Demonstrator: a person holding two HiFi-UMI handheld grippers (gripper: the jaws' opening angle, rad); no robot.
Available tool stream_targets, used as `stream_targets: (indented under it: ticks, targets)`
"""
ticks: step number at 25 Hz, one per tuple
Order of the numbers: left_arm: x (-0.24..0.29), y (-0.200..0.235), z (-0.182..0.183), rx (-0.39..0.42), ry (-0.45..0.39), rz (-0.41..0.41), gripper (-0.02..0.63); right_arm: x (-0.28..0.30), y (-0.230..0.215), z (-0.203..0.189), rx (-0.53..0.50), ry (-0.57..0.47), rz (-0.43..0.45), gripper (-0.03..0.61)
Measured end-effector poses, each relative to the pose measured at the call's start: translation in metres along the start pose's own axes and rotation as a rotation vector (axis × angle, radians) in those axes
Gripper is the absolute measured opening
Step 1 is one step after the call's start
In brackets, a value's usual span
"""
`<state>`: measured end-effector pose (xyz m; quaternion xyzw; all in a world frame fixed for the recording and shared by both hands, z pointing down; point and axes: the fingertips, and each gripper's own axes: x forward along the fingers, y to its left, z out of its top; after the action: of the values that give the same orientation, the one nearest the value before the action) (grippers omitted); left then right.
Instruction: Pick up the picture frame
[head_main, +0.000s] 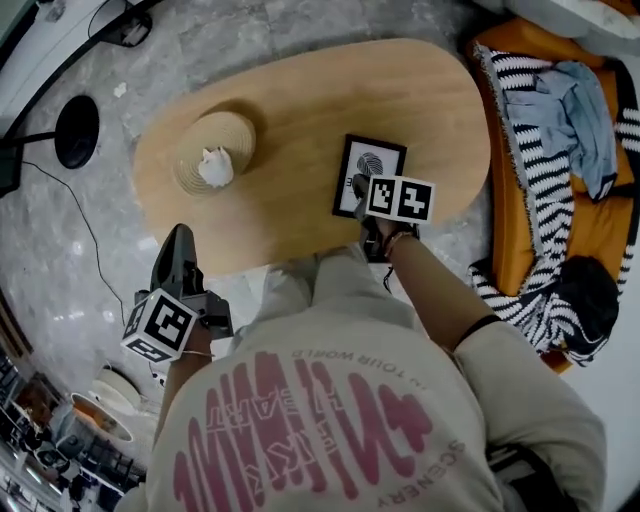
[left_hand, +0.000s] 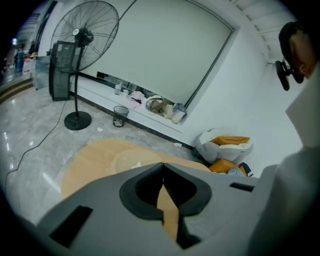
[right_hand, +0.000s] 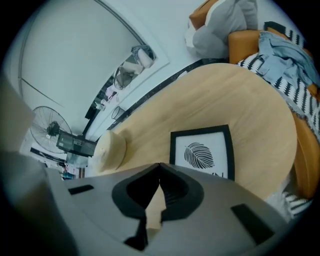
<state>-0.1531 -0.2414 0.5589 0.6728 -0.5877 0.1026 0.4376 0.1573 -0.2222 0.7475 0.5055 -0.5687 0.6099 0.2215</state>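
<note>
The picture frame (head_main: 372, 163), black-edged with a white mat and a dark leaf print, lies flat on the oval wooden table (head_main: 300, 110), near the table's near right edge. A round straw hat (head_main: 214, 151) sits well apart from it, toward the table's left end. In the head view the right gripper (head_main: 358, 186) hangs over the frame's near left corner with its marker cube just above the near edge; whether it touches the frame cannot be told. In the right gripper view the two jaws meet at their tips with nothing between them, and the frame (right_hand: 202, 151) shows just beyond them on the bare wood, with the hat (right_hand: 111, 149) farther off to the left. The left gripper (head_main: 180, 234) is off the table's near left edge, over the grey floor, and points toward the table. In the left gripper view its jaws also stand together and empty, with the tabletop (left_hand: 90, 160) ahead. To the right of the table, an orange sofa (head_main: 505, 195) carries a black-and-white striped blanket (head_main: 530, 150) and a blue garment (head_main: 572, 100).
</note>
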Motion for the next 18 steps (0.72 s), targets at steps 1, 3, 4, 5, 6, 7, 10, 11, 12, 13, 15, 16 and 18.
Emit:
stream_targets:
  ticks: [1,3,4,5,6,7,10,11,12,13,15,16,18]
  targets:
    - [-0.005,0.005,-0.002,-0.034,-0.014,0.025,0.003,0.008,-0.006,-0.002,-0.017,0.011,-0.006,0.005]
    - [-0.016,0.015,-0.004,-0.096,-0.047,0.081,0.003,0.023,-0.014,-0.008,-0.042,0.05,-0.007,0.006]
    - [-0.023,0.02,-0.004,-0.111,-0.065,0.112,0.003,0.031,-0.016,-0.011,-0.058,0.072,-0.002,0.006]
    - [-0.029,0.025,-0.003,-0.115,-0.081,0.143,0.004,0.038,-0.018,-0.014,-0.077,0.091,-0.001,0.005]
    - [-0.035,0.03,-0.002,-0.113,-0.096,0.175,0.003,0.044,-0.02,-0.016,-0.093,0.101,-0.008,0.006]
    - [-0.04,0.036,0.0,-0.114,-0.111,0.202,0.003,0.049,-0.022,-0.016,-0.105,0.1,-0.019,0.006]
    - [-0.056,0.048,0.003,-0.162,-0.156,0.26,0.003,0.062,-0.025,-0.016,-0.11,0.088,-0.035,0.038]
    - [-0.062,0.052,0.001,-0.174,-0.16,0.283,0.003,0.066,-0.026,-0.016,-0.101,0.089,-0.037,0.068]
    - [-0.068,0.055,-0.002,-0.176,-0.158,0.31,0.003,0.07,-0.027,-0.016,-0.088,0.091,-0.044,0.074]
    - [-0.074,0.059,-0.007,-0.175,-0.151,0.336,0.004,0.073,-0.028,-0.016,-0.077,0.092,-0.058,0.087]
    - [-0.081,0.063,-0.014,-0.18,-0.137,0.368,0.003,0.078,-0.029,-0.018,-0.071,0.099,-0.094,0.148]
    - [-0.083,0.064,-0.018,-0.186,-0.131,0.378,0.004,0.081,-0.029,-0.018,-0.077,0.103,-0.117,0.177]
    - [-0.082,0.065,-0.023,-0.197,-0.127,0.378,0.005,0.084,-0.028,-0.017,-0.092,0.103,-0.17,0.172]
